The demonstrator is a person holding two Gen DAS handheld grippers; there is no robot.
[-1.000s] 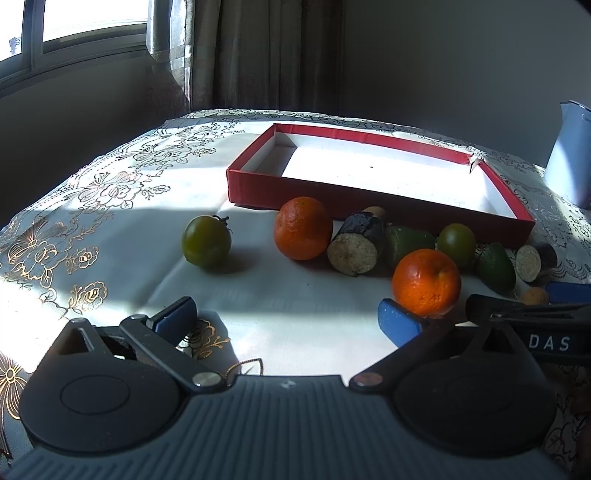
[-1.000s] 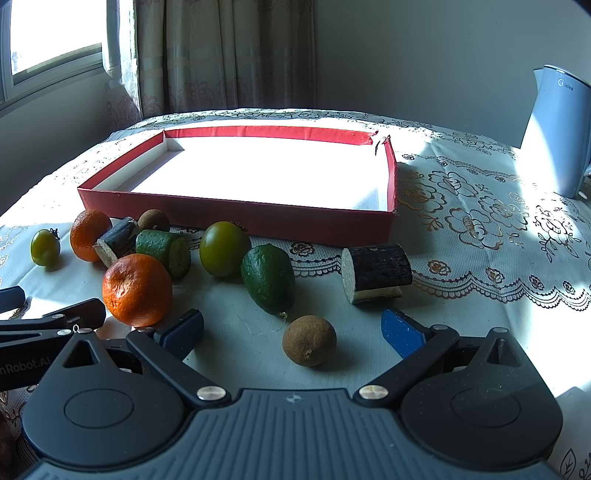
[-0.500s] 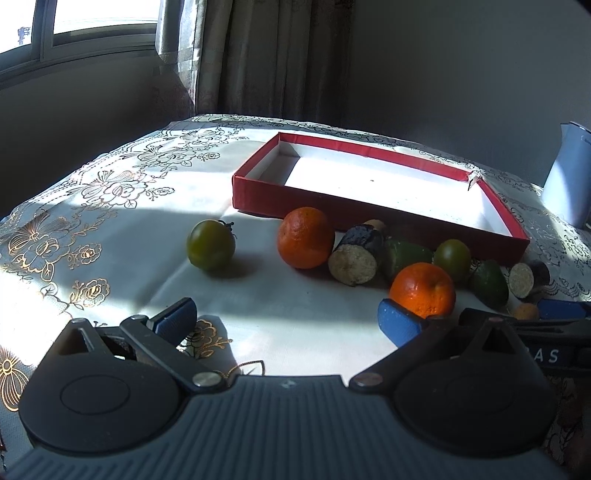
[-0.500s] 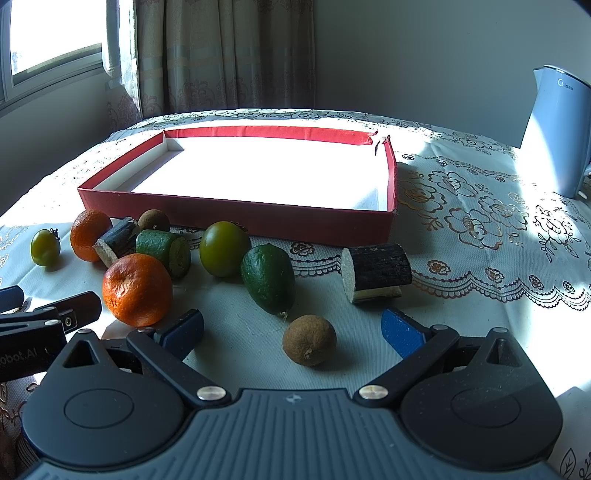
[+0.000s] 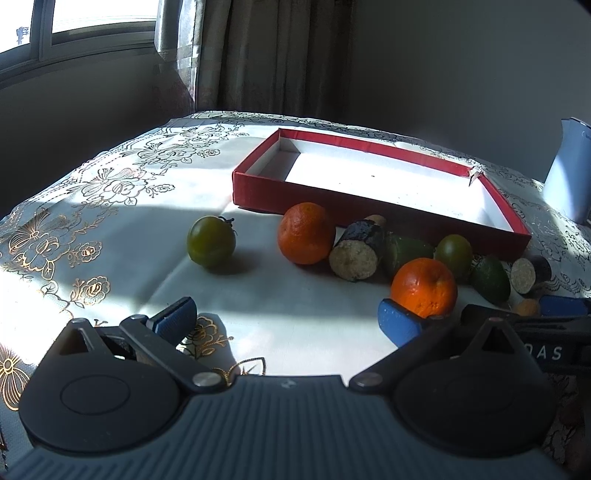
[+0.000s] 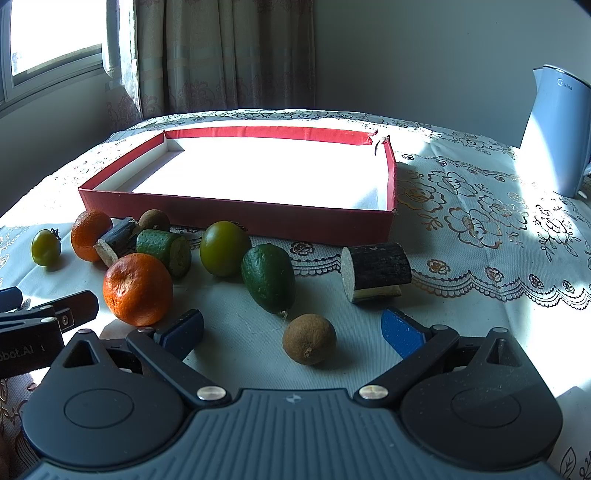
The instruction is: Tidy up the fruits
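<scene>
A shallow red box (image 5: pixel 251 188) (image 6: pixel 236 218) with a white floor stands on the table behind a row of fruit. In the right wrist view I see two oranges (image 6: pixel 137 290) (image 6: pixel 90 233), two green tomatoes (image 6: pixel 224 248) (image 6: pixel 45 247), an avocado (image 6: pixel 267 282), a green cut piece (image 6: pixel 164 251), two dark log-like pieces (image 6: pixel 376 271) (image 6: pixel 116 240) and a brown round fruit (image 6: pixel 309 339). My right gripper (image 6: pixel 291 330) is open, the brown fruit between its fingers. My left gripper (image 5: pixel 288 319) is open and empty, its right finger by the near orange (image 5: pixel 424 287).
A pale blue kettle (image 6: pixel 559 133) stands at the table's back right. A lace tablecloth (image 6: pixel 480 221) covers the table. A window (image 5: pixel 74 22) and curtain (image 5: pixel 251 55) are behind. The left gripper's body shows at the right wrist view's left edge (image 6: pixel 37 332).
The left gripper has drawn back and lifted a little, so the fruit and box look farther off. The right gripper has stayed still. No fruit has moved.
</scene>
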